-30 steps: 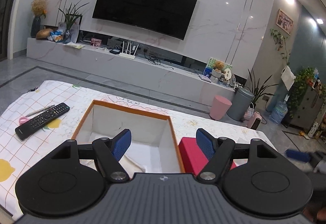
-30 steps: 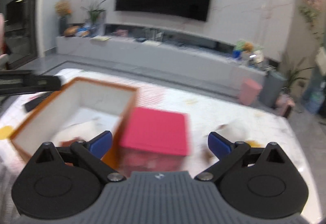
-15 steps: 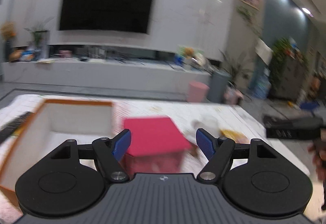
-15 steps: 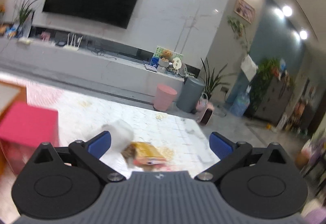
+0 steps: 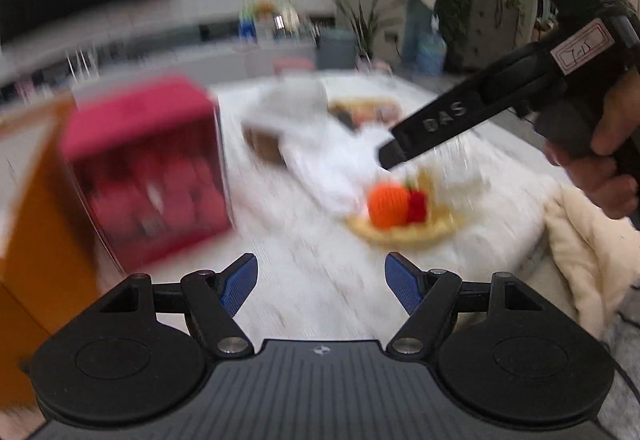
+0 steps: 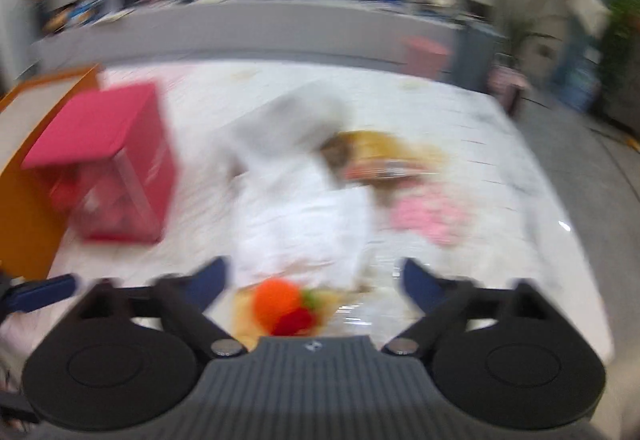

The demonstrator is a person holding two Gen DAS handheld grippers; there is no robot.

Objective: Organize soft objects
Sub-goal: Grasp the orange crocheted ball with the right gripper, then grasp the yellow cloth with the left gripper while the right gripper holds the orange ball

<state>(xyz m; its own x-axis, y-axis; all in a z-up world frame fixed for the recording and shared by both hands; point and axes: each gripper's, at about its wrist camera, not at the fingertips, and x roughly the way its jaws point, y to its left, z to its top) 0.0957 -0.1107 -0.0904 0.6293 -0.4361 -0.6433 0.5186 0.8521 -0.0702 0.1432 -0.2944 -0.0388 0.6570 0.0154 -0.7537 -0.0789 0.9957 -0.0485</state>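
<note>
Blue pads, left gripper (image 5: 321, 280): jaws stand well apart with nothing between them, only bare white cloth ahead.
Right gripper (image 6: 316, 276): its jaws have just been closing a little but are apart, clamped on nothing; the orange knitted toy (image 6: 277, 302) sits low between them, not touched as far as the blur lets me tell.
Toy's place: on a pale yellow mat (image 5: 404, 232) near the front edge of the table (image 5: 320, 260), toward its right side.
White cloth (image 6: 300, 216): crumpled just behind the toy, mid-table.
Pink soft thing (image 6: 428, 216): right of the white cloth, shape too blurred to name.
Red box (image 5: 148, 164): near the left edge, beside the orange box (image 5: 36, 240).
Step in hand: probably the right gripper reaching for the orange toy.
Doing it well: slow down first, since both views smear; centre the toy between the pads, squeeze its body only, leaving the mat and white cloth out of the grip.
</note>
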